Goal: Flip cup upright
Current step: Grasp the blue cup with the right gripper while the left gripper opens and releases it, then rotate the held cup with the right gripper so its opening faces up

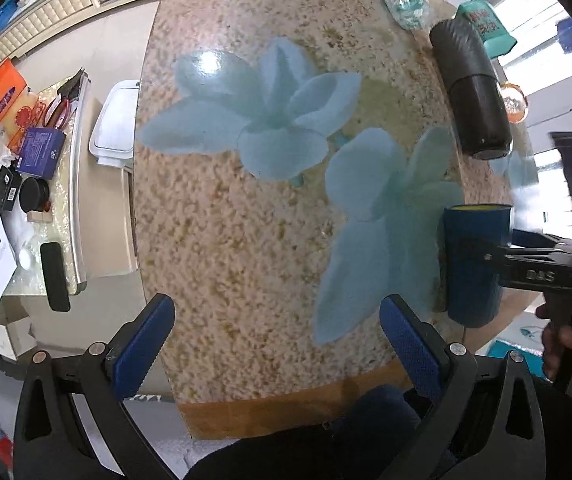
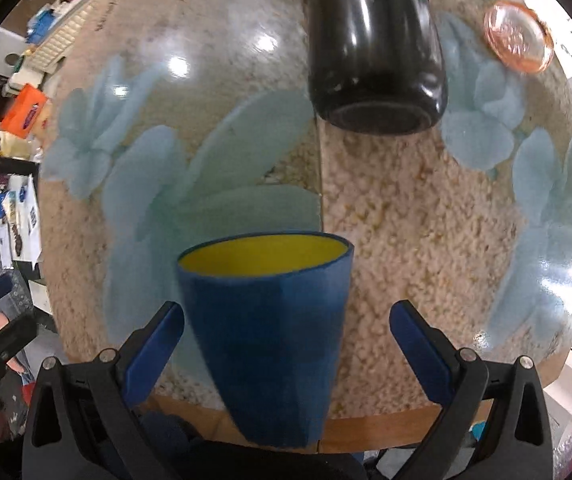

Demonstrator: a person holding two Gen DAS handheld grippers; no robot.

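Observation:
A blue cup with a yellow inside [image 2: 270,332] stands upright on the flowered table [image 2: 406,216], its mouth up. It sits between the two fingers of my right gripper [image 2: 286,344], which is open, with a gap on each side of the cup. In the left wrist view the same cup [image 1: 474,264] stands near the table's right edge, with the right gripper's black frame [image 1: 542,276] beside it. My left gripper [image 1: 278,344] is open and empty over the table's near edge.
A black cylindrical flask [image 2: 374,48] stands just beyond the cup; it also shows in the left wrist view [image 1: 474,92]. An orange glass dish [image 2: 518,38], a clear bottle [image 1: 404,0] and a teal box [image 1: 486,28] sit at the far side. A cluttered side table [image 1: 26,184] stands left.

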